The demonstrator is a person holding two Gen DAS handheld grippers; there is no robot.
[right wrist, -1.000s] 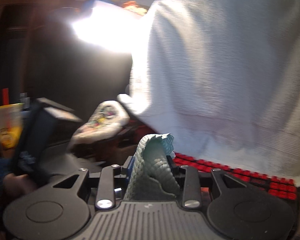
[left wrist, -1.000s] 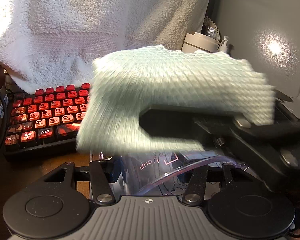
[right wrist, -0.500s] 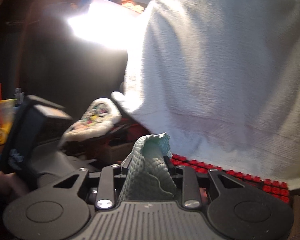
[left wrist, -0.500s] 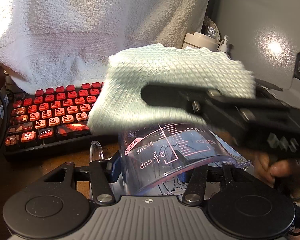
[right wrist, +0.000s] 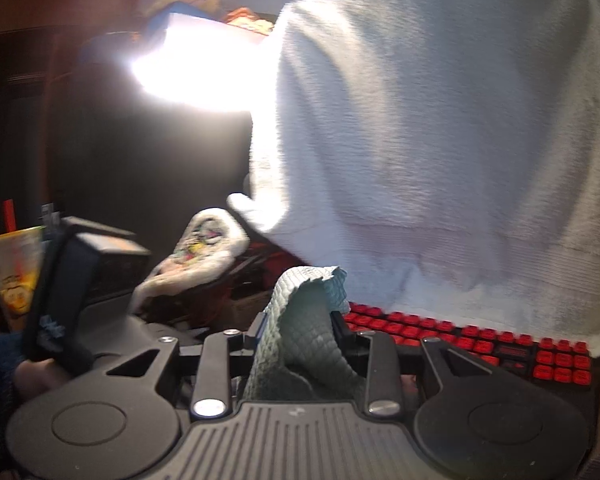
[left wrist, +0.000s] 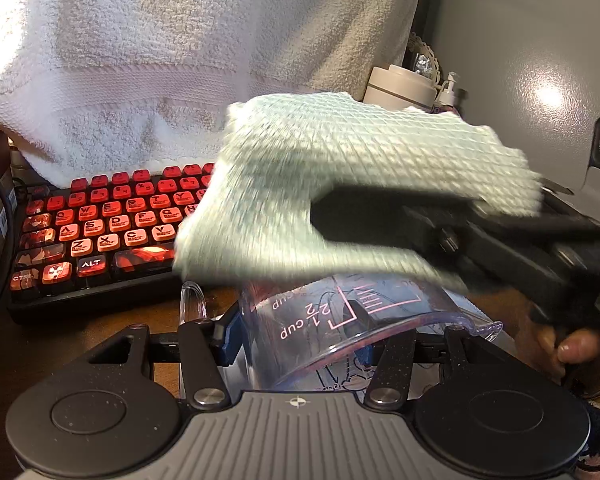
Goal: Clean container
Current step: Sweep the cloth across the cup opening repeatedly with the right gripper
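Note:
My left gripper [left wrist: 296,336] is shut on a clear plastic measuring cup [left wrist: 340,316] with pink markings, held on its side with the base pointing forward. My right gripper [right wrist: 300,328] is shut on a pale green waffle-weave cloth [right wrist: 304,340]. In the left wrist view that cloth [left wrist: 340,184] lies over the cup's upper side, with the right gripper's black body [left wrist: 500,240] coming in from the right. Part of the cup is hidden under the cloth.
A red-keyed keyboard [left wrist: 100,232] lies on the wooden desk [left wrist: 100,320] ahead, under a hanging white towel [left wrist: 180,60]. A white jar [left wrist: 400,84] and a grey panel [left wrist: 540,60] stand at the right. A yellow cup [right wrist: 12,264] stands at the far left.
The cloth moved away up and right off the cup half a second ago, then came back down and left over it. The cup stays held in the left gripper.

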